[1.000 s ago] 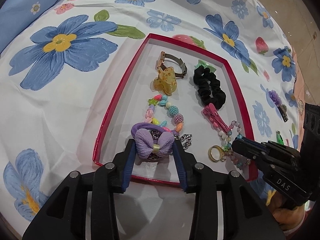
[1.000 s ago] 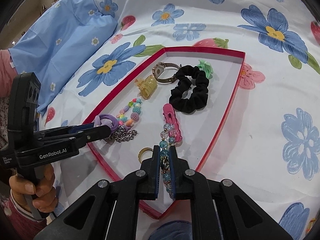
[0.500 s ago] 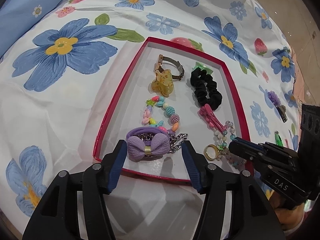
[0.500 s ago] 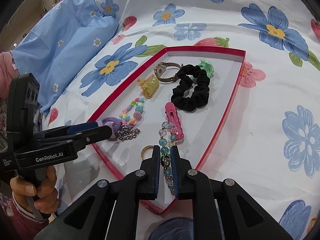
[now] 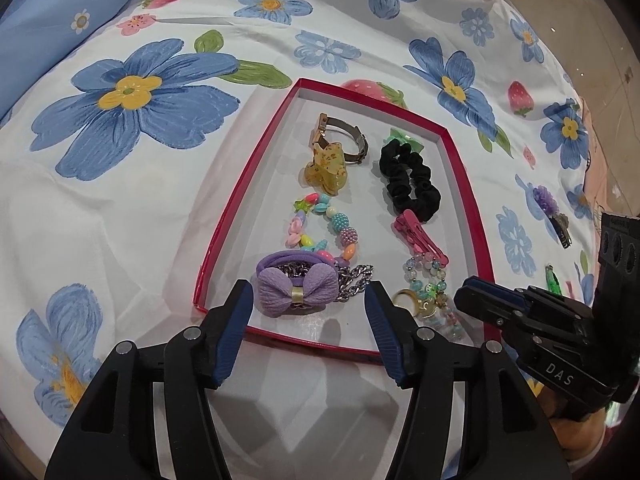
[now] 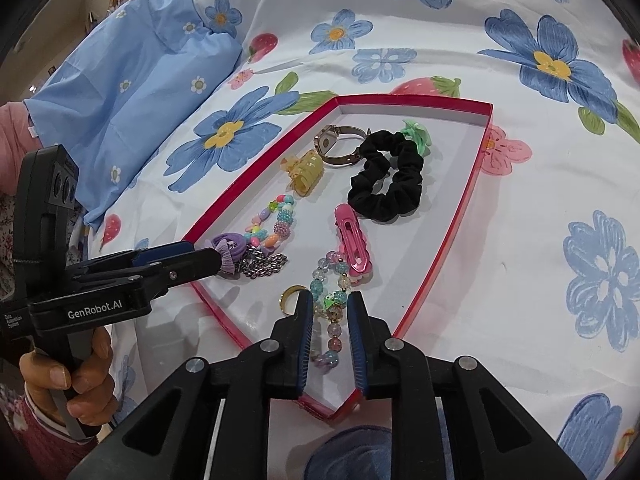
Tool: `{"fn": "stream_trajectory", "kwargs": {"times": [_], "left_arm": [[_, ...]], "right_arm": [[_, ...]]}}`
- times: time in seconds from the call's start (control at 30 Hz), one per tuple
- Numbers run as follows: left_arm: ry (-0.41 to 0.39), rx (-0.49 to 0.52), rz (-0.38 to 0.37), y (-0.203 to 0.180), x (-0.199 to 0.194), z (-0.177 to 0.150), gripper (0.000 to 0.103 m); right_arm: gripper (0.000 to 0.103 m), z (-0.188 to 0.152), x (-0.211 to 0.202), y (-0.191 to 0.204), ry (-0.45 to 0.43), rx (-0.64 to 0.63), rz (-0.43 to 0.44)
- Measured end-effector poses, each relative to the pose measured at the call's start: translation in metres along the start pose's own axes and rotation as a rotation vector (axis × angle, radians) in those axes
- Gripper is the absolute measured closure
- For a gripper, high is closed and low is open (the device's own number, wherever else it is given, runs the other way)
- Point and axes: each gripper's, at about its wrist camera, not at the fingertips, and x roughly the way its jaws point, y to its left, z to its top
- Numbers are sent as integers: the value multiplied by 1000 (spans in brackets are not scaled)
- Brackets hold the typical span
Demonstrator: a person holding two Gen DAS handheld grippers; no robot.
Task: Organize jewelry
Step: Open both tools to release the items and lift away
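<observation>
A: While the red tray point(image 5: 464, 184) lies on the flowered bedsheet point(image 5: 120, 208), where does the left gripper point(image 5: 308, 308) stand?

B: At the tray's near edge, jaws spread wide and gripping nothing. The purple bow hair tie point(image 5: 298, 288) lies in the gap, touching neither finger, on top of a silver chain point(image 5: 356, 280).

A: And the right gripper point(image 6: 329, 312)?

B: Its jaws are slightly parted around the pastel bead bracelet point(image 6: 334, 280); I cannot tell whether the pads touch it. A gold ring point(image 6: 291, 296) sits just beside. Farther in lie a pink clip point(image 6: 352, 240), a black scrunchie point(image 6: 390, 184), a watch point(image 6: 340, 146) and a yellow claw clip point(image 6: 306, 172)
</observation>
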Motion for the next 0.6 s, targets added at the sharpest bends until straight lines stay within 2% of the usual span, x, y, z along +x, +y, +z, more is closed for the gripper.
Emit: {"fn": "stream_trajectory", "kwargs": {"times": [0.2, 0.3, 0.47, 0.6], "left_arm": [[-22, 1, 2, -1, -11, 0, 41], [-37, 7, 7, -3, -19, -1, 37], [-65, -1, 15, -4, -31, -6, 27], [-89, -20, 10, -3, -43, -13, 19]], "right_arm": [[81, 1, -9, 1, -24, 3, 12], [68, 3, -17, 1, -51, 9, 16], [58, 5, -36, -2, -120, 30, 26], [43, 2, -50, -5, -183, 47, 44]]}}
